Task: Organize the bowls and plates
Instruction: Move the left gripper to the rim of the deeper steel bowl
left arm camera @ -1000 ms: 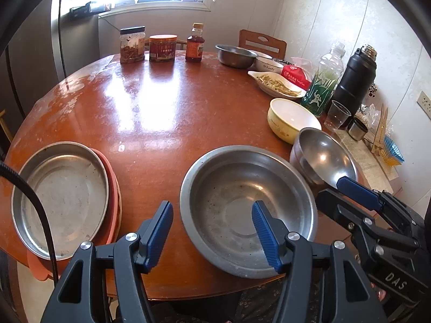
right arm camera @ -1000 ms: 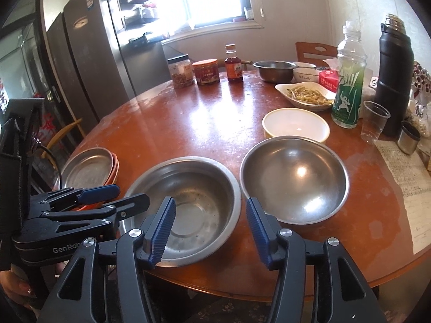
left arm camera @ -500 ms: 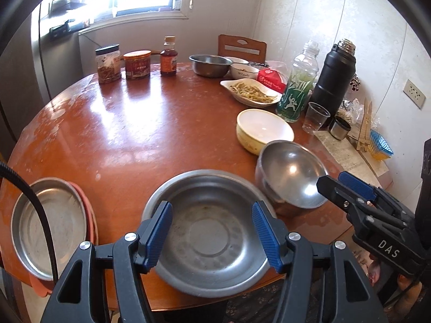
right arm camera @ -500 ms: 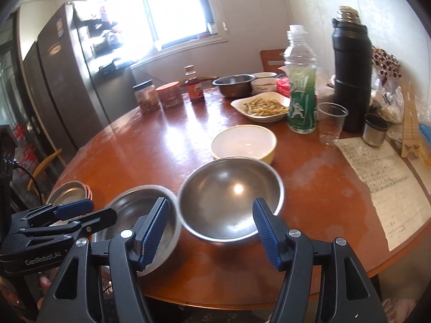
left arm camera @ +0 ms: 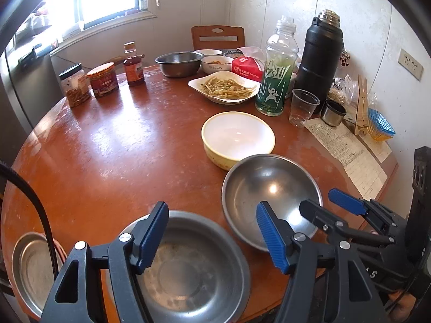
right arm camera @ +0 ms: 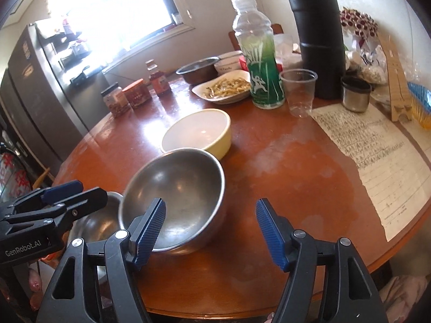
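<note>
The left gripper [left arm camera: 212, 238] has its blue fingers [left arm camera: 270, 238] apart with nothing between them; they have just been opening, and they hang above the near edge of the counter [left arm camera: 129, 145], over the gap between the wide steel basin [left arm camera: 194, 271] and the round steel bowl [left arm camera: 270, 196]. The right gripper [right arm camera: 210, 232] is likewise spread and empty, its jaws having just widened too, its left finger over the near rim of the round steel bowl, its right finger over bare wood.

The round steel bowl sits upright near the counter's front edge, touching or just beside the cream bowl [left arm camera: 238, 138] behind it and just beside the wide steel basin on its left. Further left, a steel plate [left arm camera: 29, 269] rests on what looks like an orange one, at the counter's edge.

The steel pieces are probably light, stiff and slick, with thin rolled rims; a pinch across the rim wall, one finger inside and one outside, looks the surest hold, since the curved underside offers nothing to grip. The cream bowl looks heavier and chippable, so it wants a gentler set-down if nested
</note>
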Tool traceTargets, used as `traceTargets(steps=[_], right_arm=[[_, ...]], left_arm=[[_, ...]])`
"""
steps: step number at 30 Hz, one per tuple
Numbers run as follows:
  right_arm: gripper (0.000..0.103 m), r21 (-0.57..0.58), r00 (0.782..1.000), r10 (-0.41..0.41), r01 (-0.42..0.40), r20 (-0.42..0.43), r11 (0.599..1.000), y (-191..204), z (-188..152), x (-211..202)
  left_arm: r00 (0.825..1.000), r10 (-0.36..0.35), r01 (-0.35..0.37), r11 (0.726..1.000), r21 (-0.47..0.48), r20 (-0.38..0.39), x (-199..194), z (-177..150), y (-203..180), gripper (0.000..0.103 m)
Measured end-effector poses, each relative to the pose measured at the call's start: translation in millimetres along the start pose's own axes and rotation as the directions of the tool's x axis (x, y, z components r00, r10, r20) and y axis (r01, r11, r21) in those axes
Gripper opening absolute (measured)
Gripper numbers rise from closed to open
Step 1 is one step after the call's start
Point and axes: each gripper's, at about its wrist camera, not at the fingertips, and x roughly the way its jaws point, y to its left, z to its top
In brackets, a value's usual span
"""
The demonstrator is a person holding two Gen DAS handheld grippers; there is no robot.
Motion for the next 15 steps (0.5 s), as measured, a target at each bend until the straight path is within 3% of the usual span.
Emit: traceTargets(steps=[15], right_arm=[[0.074,0.001,0.998,-0.014,0.014,-0.064,1.000,-6,9,24]], left_arm=[[0.993,0.048,-0.043,0.998,0.050,-0.110,51,16,-7,0.067]])
